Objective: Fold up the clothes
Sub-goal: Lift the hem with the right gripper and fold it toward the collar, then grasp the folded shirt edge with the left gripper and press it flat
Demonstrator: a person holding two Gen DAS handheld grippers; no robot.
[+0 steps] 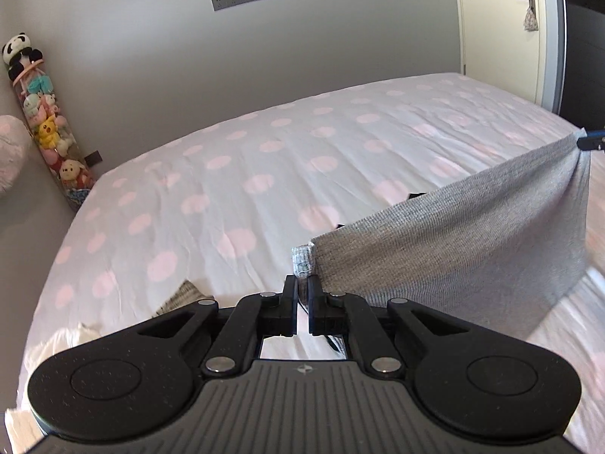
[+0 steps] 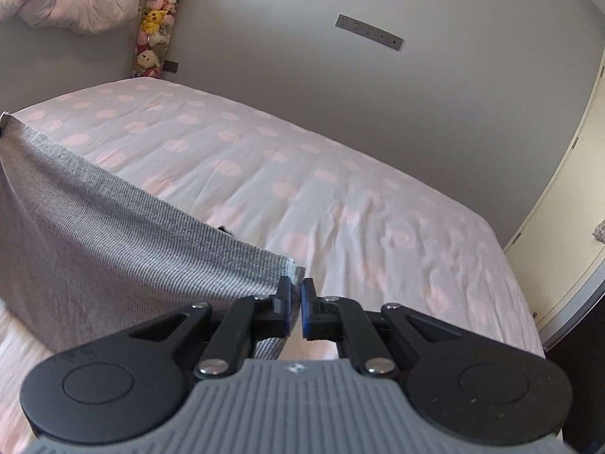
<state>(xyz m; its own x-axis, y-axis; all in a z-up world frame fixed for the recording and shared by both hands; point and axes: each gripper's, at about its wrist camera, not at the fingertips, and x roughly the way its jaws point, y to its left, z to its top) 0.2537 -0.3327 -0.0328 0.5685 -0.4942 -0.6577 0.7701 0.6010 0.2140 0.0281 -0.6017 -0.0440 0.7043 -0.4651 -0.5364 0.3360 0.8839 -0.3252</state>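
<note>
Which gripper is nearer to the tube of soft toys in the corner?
Left. The left gripper holds the gray garment at the end toward the toy tube; the right gripper holds the opposite end, toward the door.

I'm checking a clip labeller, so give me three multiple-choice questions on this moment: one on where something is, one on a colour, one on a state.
1. Where does the grey garment hang?
A. stretched between the two tongs above the bed
B. flat on the floor
C. on the door handle

2. What colour are the dots on the bed sheet?
A. blue
B. green
C. pink

3. How are the left tongs?
A. wide open
B. shut on a garment corner
C. out of view

Answers: 1 A, the right tongs and the left each pinch a corner; 2 C, pale pink spots show; 3 B, fabric sits between the closed fingers.
</note>
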